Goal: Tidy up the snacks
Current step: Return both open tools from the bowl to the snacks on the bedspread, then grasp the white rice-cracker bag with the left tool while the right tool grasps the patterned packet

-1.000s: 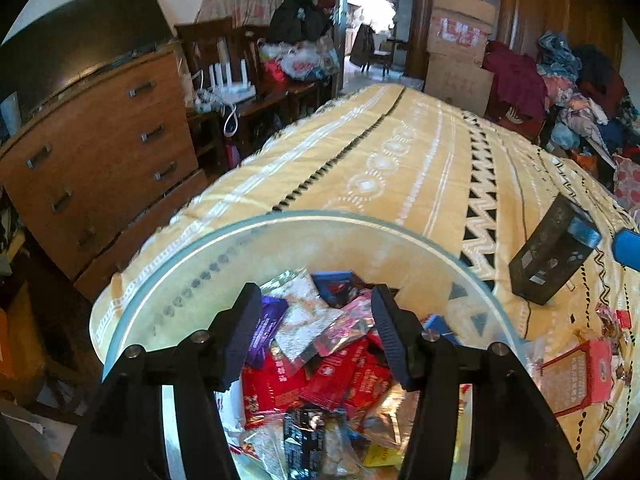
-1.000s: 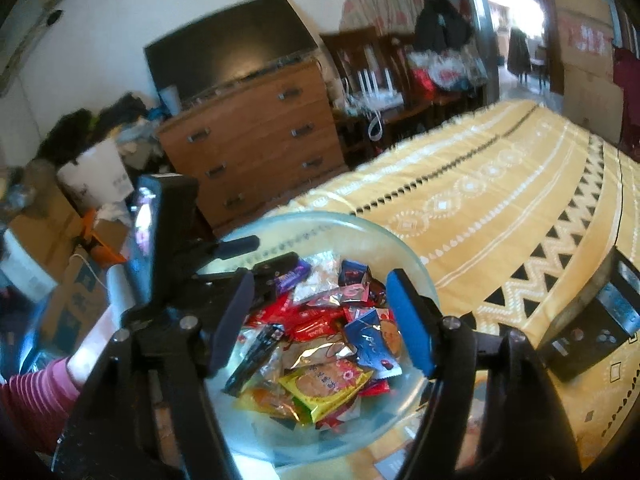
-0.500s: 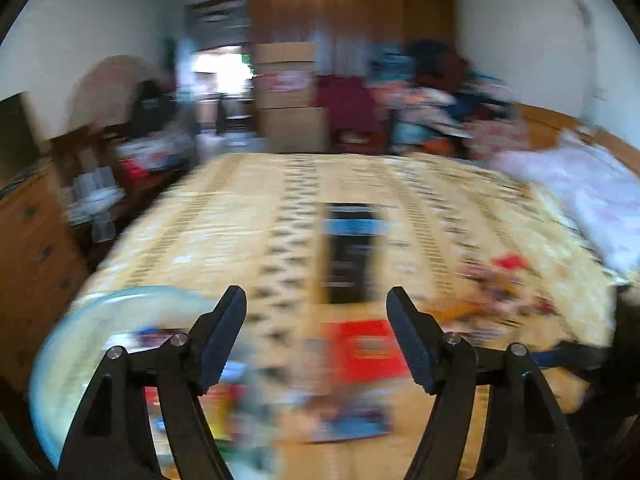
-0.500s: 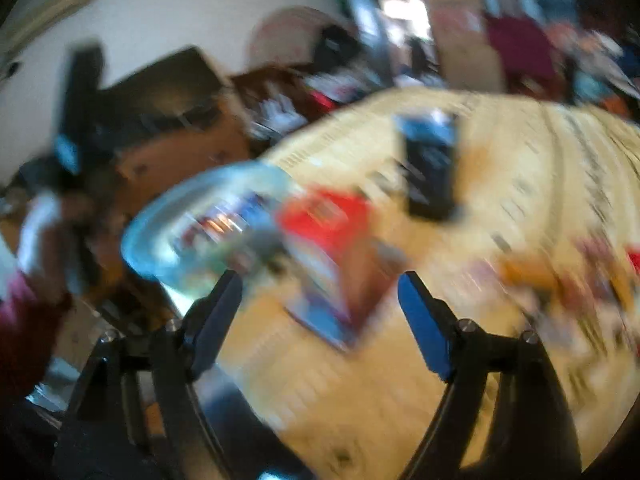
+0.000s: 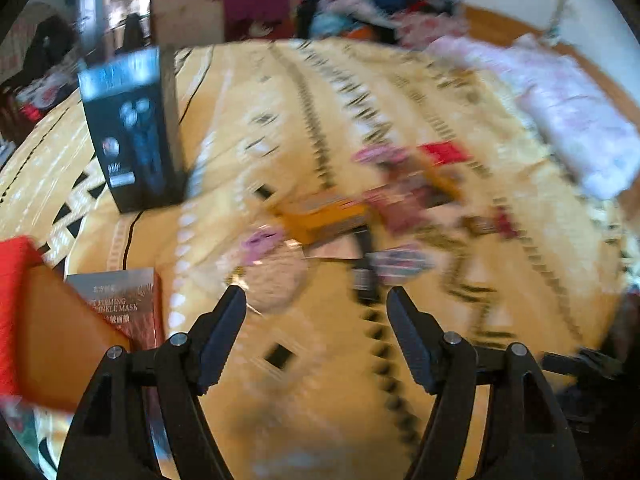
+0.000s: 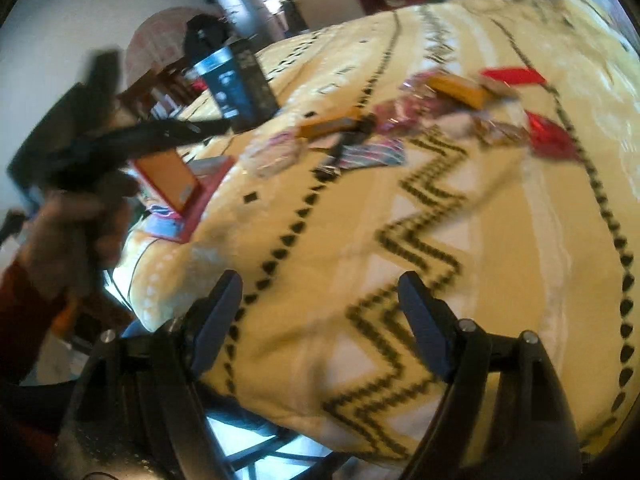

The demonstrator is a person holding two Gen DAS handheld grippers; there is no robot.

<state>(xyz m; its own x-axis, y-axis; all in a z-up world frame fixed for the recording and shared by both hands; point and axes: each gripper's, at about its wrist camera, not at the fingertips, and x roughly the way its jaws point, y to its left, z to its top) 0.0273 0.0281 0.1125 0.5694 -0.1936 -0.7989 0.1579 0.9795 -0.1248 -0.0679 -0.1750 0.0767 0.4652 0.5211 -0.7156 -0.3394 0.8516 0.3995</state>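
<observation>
A person is standing at a bed (image 5: 400, 92) covered in a yellow patterned blanket, holding a two-finger tool in each hand. From left to right: a red-edged box (image 5: 28, 320) is lying at the near left corner, with a flat face-mask packet (image 5: 120, 304) beside it. Just beyond, a tall dark box (image 5: 132, 128) is standing upright. In the middle of the bed the loose snacks (image 5: 360, 216) are lying scattered: small wrappers in pink, purple, red, orange and silver, crinkly and overlapping, too blurred to read. A pink quilt (image 5: 572, 108) is bunched at the far right.

The left tool (image 5: 316, 316) is hanging just short of the nearest wrappers, its jaws having just been opening, now apart with nothing between them. The right tool (image 6: 320, 300) is hovering over bare blanket nearer the bed's edge, its jaws likewise just opened and apart, holding nothing.

Risks, as I judge them: the wrappers are thin and slippery on soft bedding, so a pinch may catch blanket instead, or drag two packets at once. A wide sweep of the left tool could also topple the tall dark box.
</observation>
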